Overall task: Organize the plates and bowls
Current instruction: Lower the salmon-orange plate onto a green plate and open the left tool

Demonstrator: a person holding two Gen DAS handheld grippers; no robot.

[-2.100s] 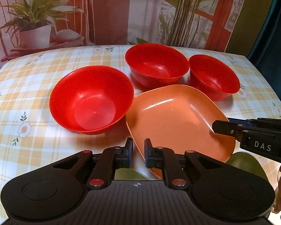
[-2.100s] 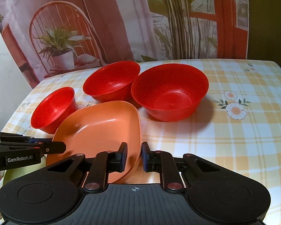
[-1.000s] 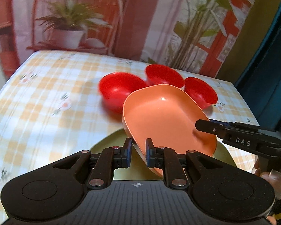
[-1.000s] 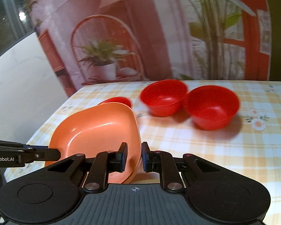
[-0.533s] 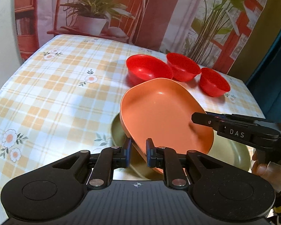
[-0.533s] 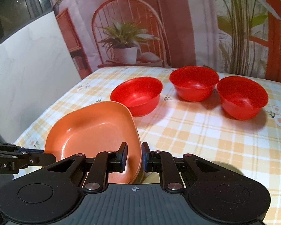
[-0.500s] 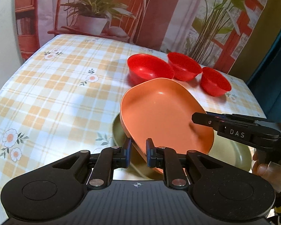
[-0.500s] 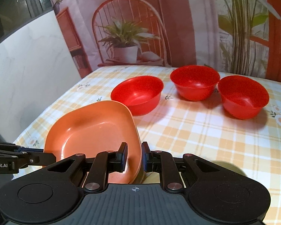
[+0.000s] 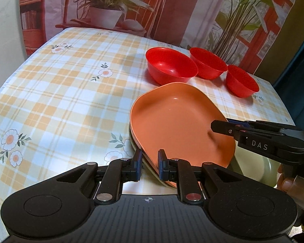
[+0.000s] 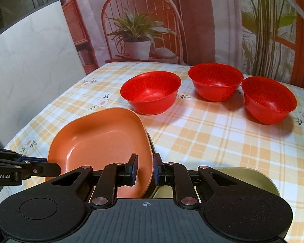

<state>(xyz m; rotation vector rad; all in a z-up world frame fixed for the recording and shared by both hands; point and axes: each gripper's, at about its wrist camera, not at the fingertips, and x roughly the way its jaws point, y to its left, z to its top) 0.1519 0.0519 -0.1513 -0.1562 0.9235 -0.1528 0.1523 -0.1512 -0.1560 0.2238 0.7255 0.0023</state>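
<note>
Both grippers pinch opposite rims of the shallow, rounded-square orange plastic plate (image 9: 178, 125): the left gripper (image 9: 148, 165) has its narrow jaws clamped on the near rim, and the right gripper (image 10: 145, 169) grips the other side the same way. Since a second ago the plate has come down from well above the checked floral tablecloth (image 9: 66, 93) and now sits at the table's near edge, low over a pale olive-green plate (image 10: 243, 179), whose rim shows just under it. That suggests the stacking step is almost finished, with only the release left. The three red plastic bowls (image 10: 151, 92) stand untouched in a loose row toward the far right corner, so nesting them is probably next. Whether the orange plate already rests on the green one or hangs just above it cannot be told; most of the green plate is hidden by the orange one and the gripper bodies. Of the person only fingertips (image 9: 287, 184) show at the frame edge.
</note>
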